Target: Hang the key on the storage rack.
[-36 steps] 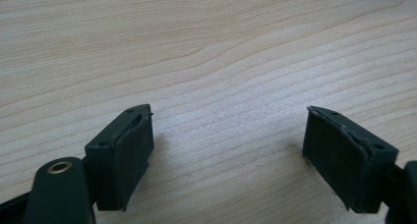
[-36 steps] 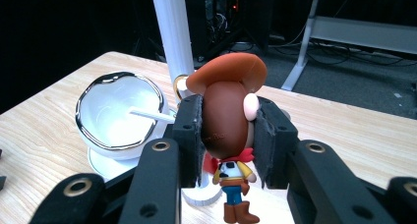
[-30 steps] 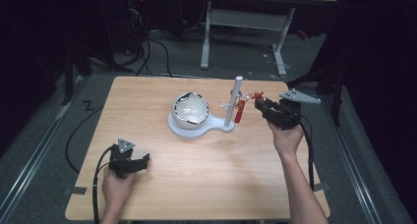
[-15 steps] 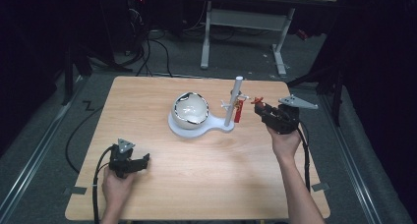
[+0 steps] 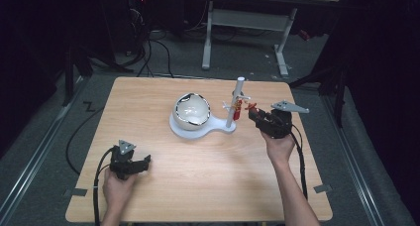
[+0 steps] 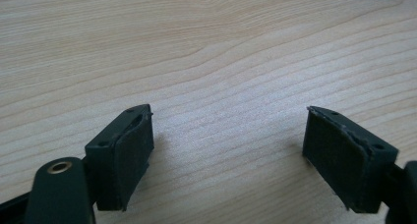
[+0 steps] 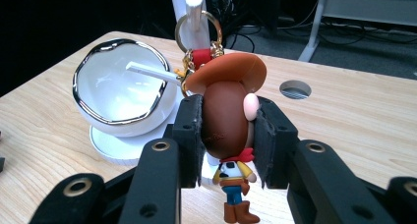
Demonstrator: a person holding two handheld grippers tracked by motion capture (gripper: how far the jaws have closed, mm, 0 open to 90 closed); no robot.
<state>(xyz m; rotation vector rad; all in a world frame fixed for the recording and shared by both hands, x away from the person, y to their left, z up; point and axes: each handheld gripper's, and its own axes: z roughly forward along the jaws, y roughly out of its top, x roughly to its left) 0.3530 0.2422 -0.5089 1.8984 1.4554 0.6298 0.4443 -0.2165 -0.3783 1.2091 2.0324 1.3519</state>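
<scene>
The right tongs are clamped on a cowboy figure keychain, their two black pads pressing either side of its brown head under the orange hat, while its small body and boots dangle below between the jaws. The keychain's gold ring loops around the top of the white post of a white stand in the middle of the wooden bench. In the high view the right tongs sit just beside that post, on its right. A white bowl with a silver rim rests on the stand's base, left of the post. The left tongs stand wide with nothing between them, low over bare wood near the front left of the bench
</scene>
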